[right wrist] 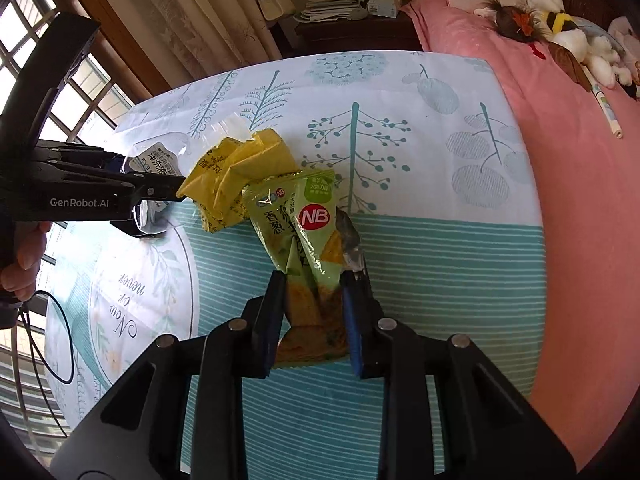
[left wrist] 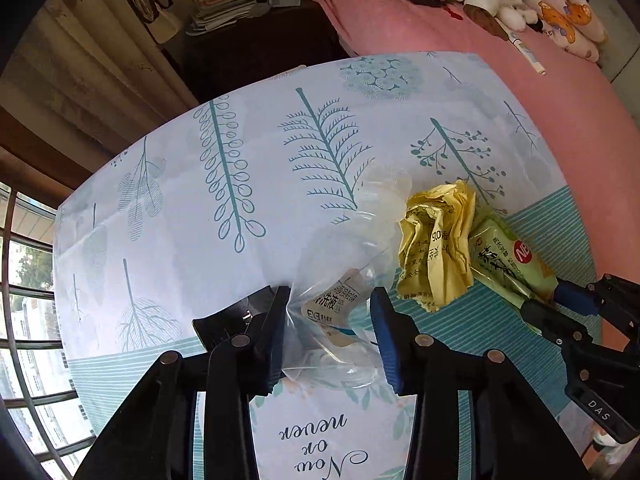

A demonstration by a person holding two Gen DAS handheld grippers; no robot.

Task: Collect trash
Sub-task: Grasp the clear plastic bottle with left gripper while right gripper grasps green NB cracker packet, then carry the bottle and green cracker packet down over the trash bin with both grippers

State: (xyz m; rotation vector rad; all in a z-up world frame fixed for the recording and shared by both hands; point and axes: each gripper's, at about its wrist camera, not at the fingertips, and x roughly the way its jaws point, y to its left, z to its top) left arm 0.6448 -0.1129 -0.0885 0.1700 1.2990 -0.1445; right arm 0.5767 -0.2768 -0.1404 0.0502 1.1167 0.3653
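Observation:
A clear crumpled plastic bottle point(left wrist: 352, 280) with a white label lies on the table between the fingers of my left gripper point(left wrist: 330, 312), whose jaws stand around it with a gap. It also shows in the right wrist view point(right wrist: 160, 156). A crumpled yellow paper point(left wrist: 438, 240) lies beside it, also in the right wrist view point(right wrist: 240, 168). A green snack packet point(right wrist: 304, 232) lies next to the paper, and my right gripper point(right wrist: 314, 300) is closed on its near end. The packet shows at the right in the left wrist view point(left wrist: 508, 260).
The table wears a white and teal leaf-print cloth point(right wrist: 420, 240). A pink bed point(right wrist: 560, 140) with plush toys point(right wrist: 560, 28) stands to the right. A dark nightstand point(right wrist: 352, 32) with papers stands behind. A window point(left wrist: 28, 300) is on the left.

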